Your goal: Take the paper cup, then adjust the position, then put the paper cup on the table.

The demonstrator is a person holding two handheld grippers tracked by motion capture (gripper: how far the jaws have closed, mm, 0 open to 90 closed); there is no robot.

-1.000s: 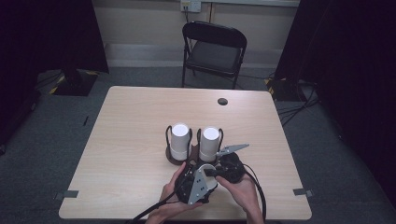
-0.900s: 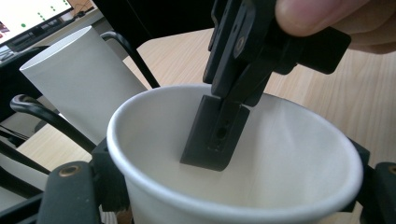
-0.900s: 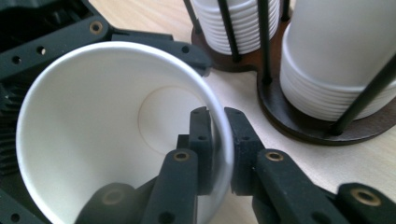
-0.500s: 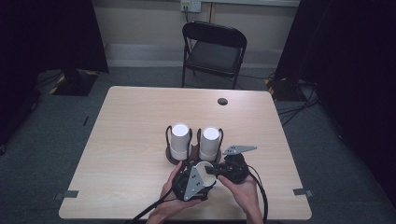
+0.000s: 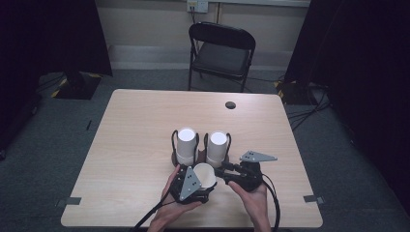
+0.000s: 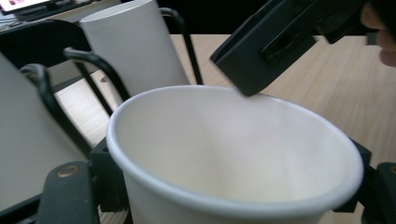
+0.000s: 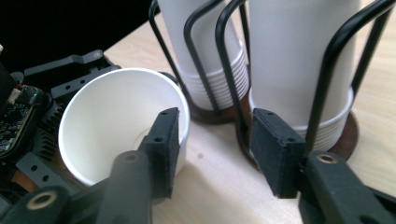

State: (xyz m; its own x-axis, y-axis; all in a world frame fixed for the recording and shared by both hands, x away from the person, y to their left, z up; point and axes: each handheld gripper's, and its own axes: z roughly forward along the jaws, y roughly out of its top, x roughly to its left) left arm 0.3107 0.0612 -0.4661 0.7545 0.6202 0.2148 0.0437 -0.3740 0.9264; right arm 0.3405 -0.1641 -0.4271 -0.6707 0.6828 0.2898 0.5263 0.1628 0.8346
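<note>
High view: table (image 5: pixel 125 145) same as second ago, both cup stacks (image 5: pixel 186 145) in wire holders untouched. You've swung right gripper (image 5: pixel 223 170) over to loose paper cup (image 5: pixel 205 175) near table's front edge; jaws spread, one inside rim. Left gripper (image 5: pixel 200 181) clamps cup, same as before.

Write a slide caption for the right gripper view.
Open right gripper nears the paper cup beside two cup stacks in wire holders.
</note>
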